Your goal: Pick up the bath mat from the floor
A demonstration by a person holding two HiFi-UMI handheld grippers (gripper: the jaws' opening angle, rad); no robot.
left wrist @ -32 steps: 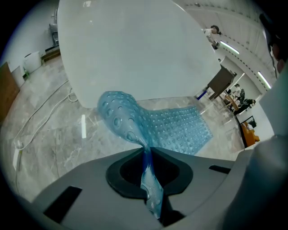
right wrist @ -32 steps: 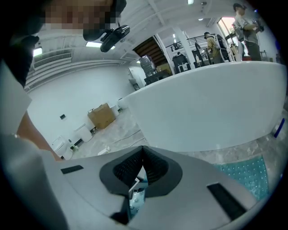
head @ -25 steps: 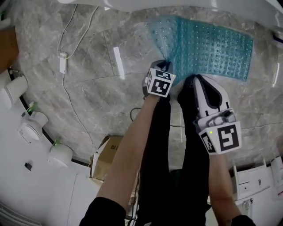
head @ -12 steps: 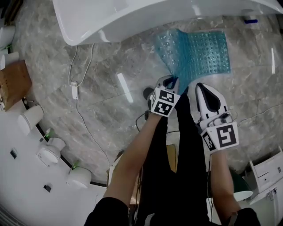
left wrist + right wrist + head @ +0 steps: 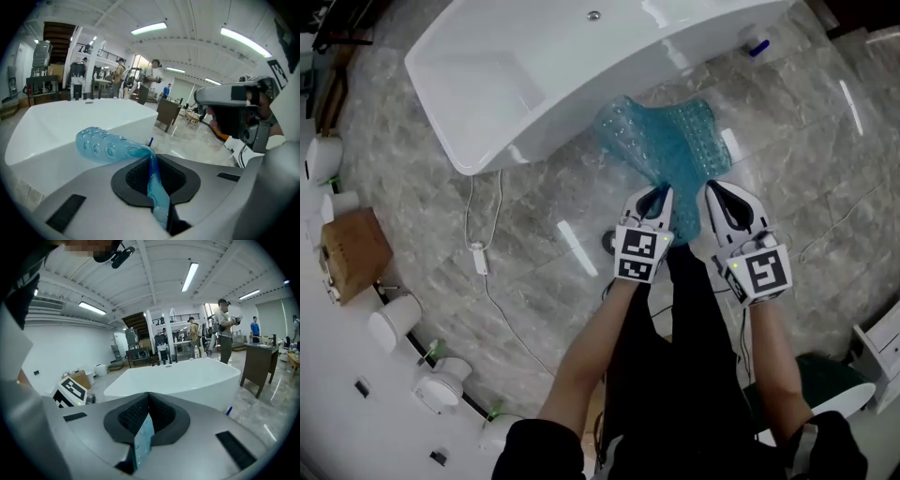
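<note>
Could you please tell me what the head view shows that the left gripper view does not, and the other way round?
Only the head view shows the blue bath mat draping down from both the left gripper and the right gripper, along with the marble floor, a white cable and a cardboard box. Only the left gripper view shows, close up, the left gripper's jaws pinching the mat's edge, and people standing in the hall behind. Both views show the mat and the white bathtub.
</note>
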